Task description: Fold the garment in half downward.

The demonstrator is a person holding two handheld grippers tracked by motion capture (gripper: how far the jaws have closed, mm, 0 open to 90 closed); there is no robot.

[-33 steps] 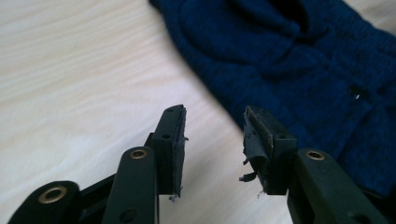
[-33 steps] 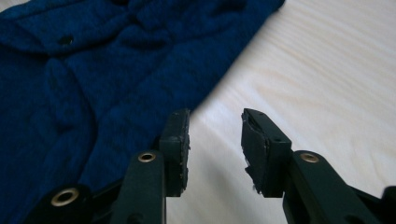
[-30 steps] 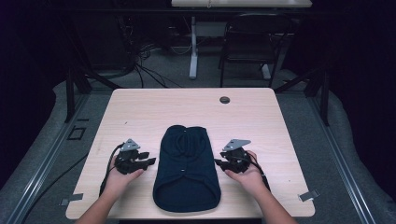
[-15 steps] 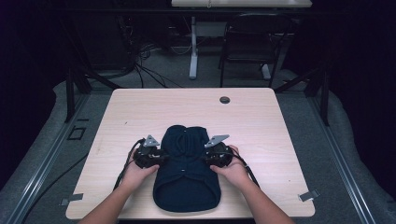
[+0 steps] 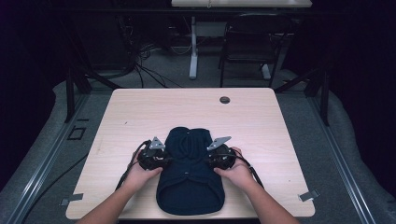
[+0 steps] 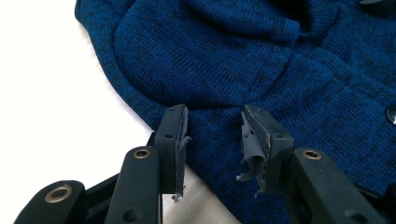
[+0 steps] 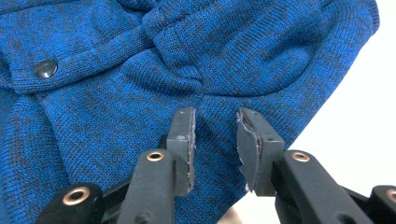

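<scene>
A dark blue knitted garment (image 5: 189, 172) lies folded on the light wooden table (image 5: 140, 112), near its front edge. My left gripper (image 5: 161, 158) sits at the garment's left edge and my right gripper (image 5: 212, 157) at its right edge. In the left gripper view the left gripper (image 6: 212, 133) stands open over the knit (image 6: 224, 65), just inside its edge. In the right gripper view the right gripper (image 7: 215, 135) is open too, with the knit (image 7: 140, 93) under it and a dark snap button (image 7: 45, 68) up left.
A small dark round grommet (image 5: 224, 100) sits in the table near its far edge. Cables trail from both grippers toward the front. Beyond the table stand a chair (image 5: 247, 42) and a desk leg (image 5: 193, 46) on grey carpet.
Both grippers have moved inward from the bare table beside the garment to its left and right edges, and now rest over the knit.
</scene>
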